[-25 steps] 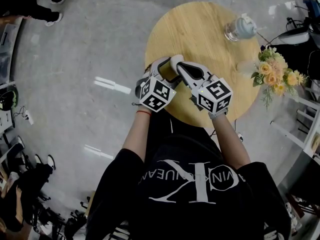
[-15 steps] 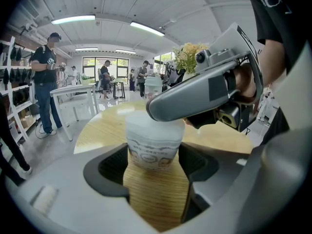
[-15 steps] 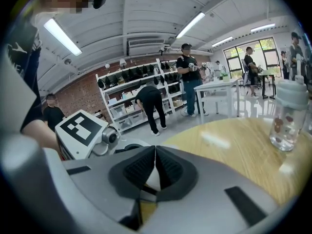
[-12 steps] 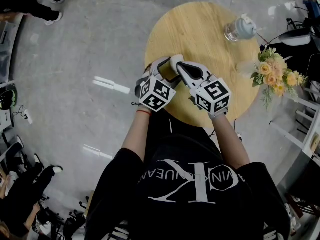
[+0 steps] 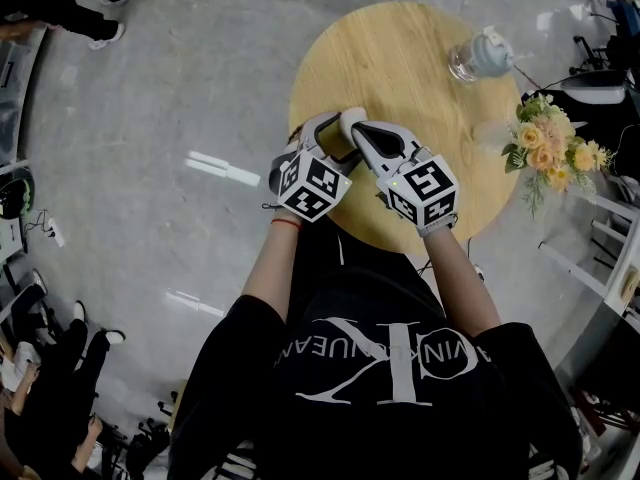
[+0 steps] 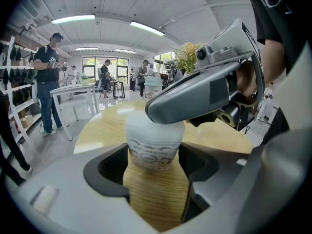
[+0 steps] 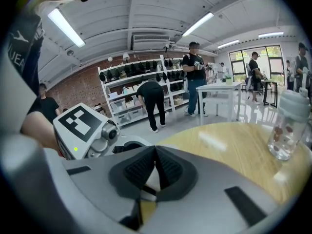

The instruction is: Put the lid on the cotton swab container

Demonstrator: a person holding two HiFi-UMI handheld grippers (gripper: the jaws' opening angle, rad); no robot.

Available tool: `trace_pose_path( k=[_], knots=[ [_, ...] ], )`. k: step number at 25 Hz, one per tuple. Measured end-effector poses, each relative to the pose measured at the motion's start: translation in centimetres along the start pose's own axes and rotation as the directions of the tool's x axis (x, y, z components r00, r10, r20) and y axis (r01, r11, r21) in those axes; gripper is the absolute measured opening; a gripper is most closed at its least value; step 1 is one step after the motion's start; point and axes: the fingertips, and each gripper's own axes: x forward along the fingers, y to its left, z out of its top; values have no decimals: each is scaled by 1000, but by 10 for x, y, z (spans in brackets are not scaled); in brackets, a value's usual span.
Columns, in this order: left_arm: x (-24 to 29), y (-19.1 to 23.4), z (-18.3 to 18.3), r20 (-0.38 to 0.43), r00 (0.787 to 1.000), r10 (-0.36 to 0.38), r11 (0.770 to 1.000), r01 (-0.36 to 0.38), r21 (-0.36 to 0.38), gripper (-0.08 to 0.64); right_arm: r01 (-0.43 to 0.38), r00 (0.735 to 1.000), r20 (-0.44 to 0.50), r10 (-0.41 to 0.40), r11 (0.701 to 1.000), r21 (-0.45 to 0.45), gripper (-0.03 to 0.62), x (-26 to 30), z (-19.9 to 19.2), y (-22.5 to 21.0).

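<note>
The white cotton swab container stands near the round wooden table's front-left edge. My left gripper is shut on its sides, the dark pads against its labelled body. My right gripper is shut, and its closed jaws lie across the container's top. The lid's seam is hidden under them. In the right gripper view the pads meet, with a white surface just below. In the head view both grippers meet over the container, left gripper and right gripper.
A clear bottle with a grey cap stands at the table's far right, also in the right gripper view. A bunch of yellow flowers sits at the right edge. People, shelves and white tables stand around the room.
My right gripper has shifted very slightly to the left over the container. The left gripper and the container have stayed in place.
</note>
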Motion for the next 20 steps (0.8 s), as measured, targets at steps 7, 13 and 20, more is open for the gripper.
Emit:
trace_pose_path(
  k=[7, 13, 20],
  knots=[
    [-5, -1, 4, 42, 999, 6, 1000, -5, -9, 334, -1, 1000, 21, 1, 1000, 25, 15, -1, 1, 1],
    [-16, -4, 11, 83, 996, -9, 1000, 8, 2, 334, -23, 991, 134, 5, 991, 131, 17, -10, 7, -5],
    [-47, -12, 27, 152, 988, -34, 999, 40, -32, 333, -4, 979, 204, -26, 989, 145, 17, -33, 21, -15]
  ],
)
